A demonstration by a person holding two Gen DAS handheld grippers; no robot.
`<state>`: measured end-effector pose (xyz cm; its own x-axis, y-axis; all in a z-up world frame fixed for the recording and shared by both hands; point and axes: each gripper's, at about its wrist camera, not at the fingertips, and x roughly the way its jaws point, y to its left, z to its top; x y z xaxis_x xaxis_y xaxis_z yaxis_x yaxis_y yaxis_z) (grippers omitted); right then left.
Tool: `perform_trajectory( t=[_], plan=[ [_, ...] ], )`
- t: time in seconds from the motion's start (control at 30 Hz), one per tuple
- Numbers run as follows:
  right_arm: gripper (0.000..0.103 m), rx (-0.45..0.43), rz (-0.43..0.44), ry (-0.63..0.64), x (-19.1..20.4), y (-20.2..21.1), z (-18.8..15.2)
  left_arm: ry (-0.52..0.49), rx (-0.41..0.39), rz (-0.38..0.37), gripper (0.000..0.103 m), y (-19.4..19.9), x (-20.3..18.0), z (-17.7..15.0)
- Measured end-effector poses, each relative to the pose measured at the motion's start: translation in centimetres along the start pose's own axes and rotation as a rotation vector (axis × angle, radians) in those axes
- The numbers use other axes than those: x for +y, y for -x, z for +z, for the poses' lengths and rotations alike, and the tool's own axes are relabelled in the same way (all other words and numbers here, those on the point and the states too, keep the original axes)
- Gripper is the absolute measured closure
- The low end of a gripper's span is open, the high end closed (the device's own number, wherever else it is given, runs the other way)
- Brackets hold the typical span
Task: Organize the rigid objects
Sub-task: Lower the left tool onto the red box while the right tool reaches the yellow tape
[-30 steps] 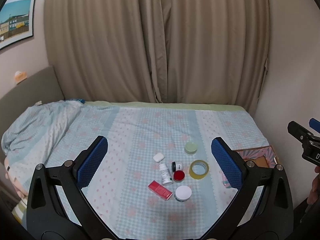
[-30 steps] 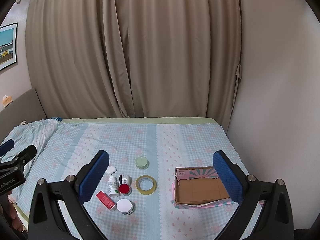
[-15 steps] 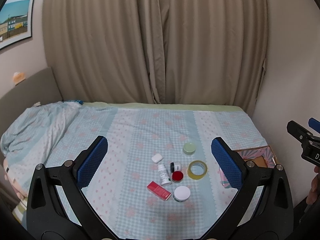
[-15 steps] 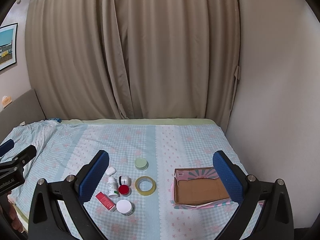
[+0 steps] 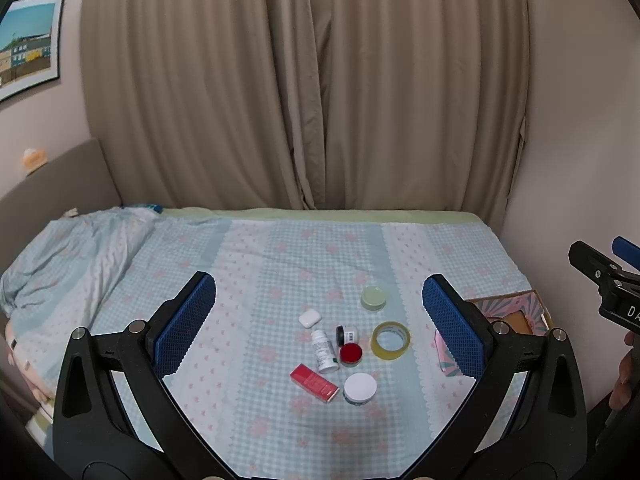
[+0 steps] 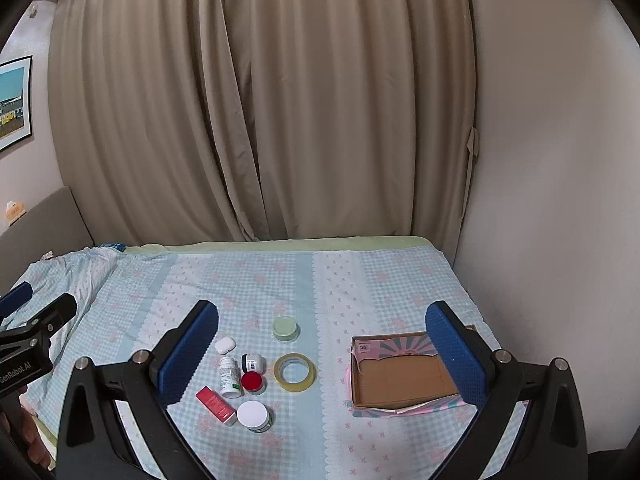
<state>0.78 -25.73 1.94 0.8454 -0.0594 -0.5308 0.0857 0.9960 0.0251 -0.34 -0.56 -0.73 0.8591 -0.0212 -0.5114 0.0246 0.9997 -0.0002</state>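
Both our left gripper (image 5: 319, 320) and right gripper (image 6: 322, 344) hover spread wide; small items (image 6: 251, 372) cluster mid-bed (image 6: 360, 280), cardboard box (image 6: 400, 376) near its right edge.

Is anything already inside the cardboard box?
No, the right wrist view shows the cardboard box with only its bare brown floor, and the tape roll lies outside on the bed.

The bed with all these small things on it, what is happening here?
A person holds a gripper in each hand above the bed, and both the left gripper and the right gripper are open and empty. Nothing is picked up yet. A tape roll, a green jar, a white bottle, a red box and other small items lie in a cluster. The cardboard box beside them is empty.
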Motion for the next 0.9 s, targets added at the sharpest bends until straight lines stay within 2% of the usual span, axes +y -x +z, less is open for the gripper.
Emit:
perform_trajectory(
  t=[0.27, 0.47, 0.67, 0.9],
  plan=[
    [0.0, -0.001, 0.011, -0.001, -0.2, 0.1, -0.2, 0.004, 0.007, 0.01, 0.0, -0.2, -0.4, -0.1],
    [0.0, 0.015, 0.049, 0.01, -0.9, -0.6, -0.2, 0.03, 0.053, 0.045, 0.0, -1.5, -0.9, -0.5],
    [0.0, 0.111, 0.1, 0.051, -1.7, -4.0, -0.6, 0.133, 0.185, 0.071, 0.0, -5.2, -0.6, -2.3],
    [0.0, 0.245, 0.221, 0.149, -2.0, -10.3, -3.2, 0.322, 0.361, 0.166, 0.0, -11.2, -0.3, -8.5]
  ],
)
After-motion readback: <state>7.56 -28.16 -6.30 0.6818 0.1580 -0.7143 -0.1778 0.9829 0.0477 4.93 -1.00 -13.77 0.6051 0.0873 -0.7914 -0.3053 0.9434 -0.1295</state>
